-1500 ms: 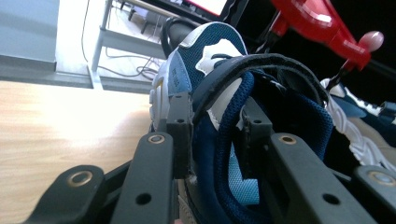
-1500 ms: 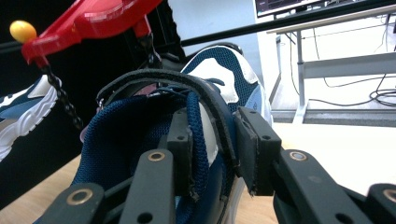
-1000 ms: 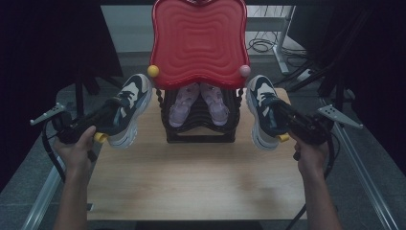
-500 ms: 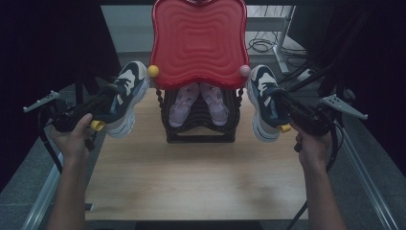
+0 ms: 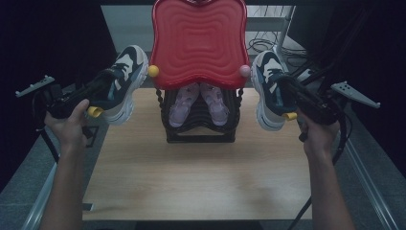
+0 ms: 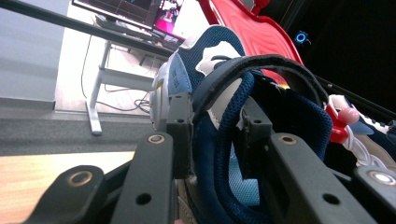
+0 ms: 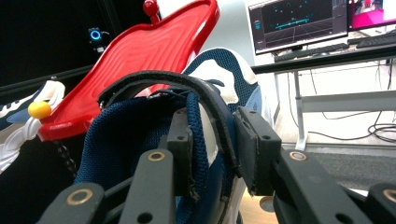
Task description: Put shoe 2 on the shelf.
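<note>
Left hand-held gripper (image 5: 98,93): held off the left edge of the surface (image 5: 201,177), jaws clamped on the heel collar of the left sneaker (image 5: 122,81), one jaw inside the opening, one outside. That sneaker, navy, white and grey, hangs in the air just left of the rack, toe pointing away from the person, clear of the wood.

Centre: black shoe rack (image 5: 200,127) standing on the surface at its far side, red wavy tray (image 5: 198,40) on top, pale pink pair of shoes (image 5: 198,103) inside beneath it.

Right hand-held gripper (image 5: 294,98): jaws pinched on the heel collar of the right sneaker (image 5: 268,88), which is lifted just right of the rack, toe pointing away.
</note>
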A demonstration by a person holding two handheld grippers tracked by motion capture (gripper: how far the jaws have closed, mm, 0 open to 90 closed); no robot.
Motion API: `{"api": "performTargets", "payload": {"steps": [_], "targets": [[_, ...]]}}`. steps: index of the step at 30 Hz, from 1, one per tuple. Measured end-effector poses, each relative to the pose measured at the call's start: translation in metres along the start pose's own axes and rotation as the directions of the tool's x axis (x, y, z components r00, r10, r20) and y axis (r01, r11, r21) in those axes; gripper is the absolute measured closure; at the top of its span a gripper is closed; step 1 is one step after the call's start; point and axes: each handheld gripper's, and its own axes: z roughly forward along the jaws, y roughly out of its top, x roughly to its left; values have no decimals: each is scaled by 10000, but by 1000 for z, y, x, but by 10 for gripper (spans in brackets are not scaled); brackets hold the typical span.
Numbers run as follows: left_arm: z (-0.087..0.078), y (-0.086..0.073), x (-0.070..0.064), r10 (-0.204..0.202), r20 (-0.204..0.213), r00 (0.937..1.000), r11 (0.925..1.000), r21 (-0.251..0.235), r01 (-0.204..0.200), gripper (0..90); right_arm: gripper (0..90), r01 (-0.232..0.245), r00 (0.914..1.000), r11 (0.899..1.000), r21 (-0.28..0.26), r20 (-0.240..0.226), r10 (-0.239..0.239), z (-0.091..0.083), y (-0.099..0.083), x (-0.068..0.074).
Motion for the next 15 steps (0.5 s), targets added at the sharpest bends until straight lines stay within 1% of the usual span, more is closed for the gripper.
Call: {"api": "performTargets", "payload": {"steps": [2,5,6,8,13,15], "targets": [[1,4,-1,43,10,10000,10000,-9,-43,710,685,73,10000,10000,-61,5,-73,1,4,0],[3,10,-2,7,85,10000,9999,-129,-6,710,685,48,10000,9999,-130,-8,-48,2,10,0],[3,12,-3,-61,114,9999,9998,-209,63,710,685,24,10000,9999,-155,-29,-25,3,12,0],[5,17,-3,-42,129,9999,9997,-252,45,710,685,-9,10000,9999,-171,-7,9,5,16,0],[10,27,-7,111,83,9999,9995,-286,-108,710,685,71,10000,9999,-127,-9,-72,12,27,3],[13,31,-8,80,123,9999,9993,-361,-75,710,685,59,10000,10000,-70,-47,-59,15,31,5]]}}
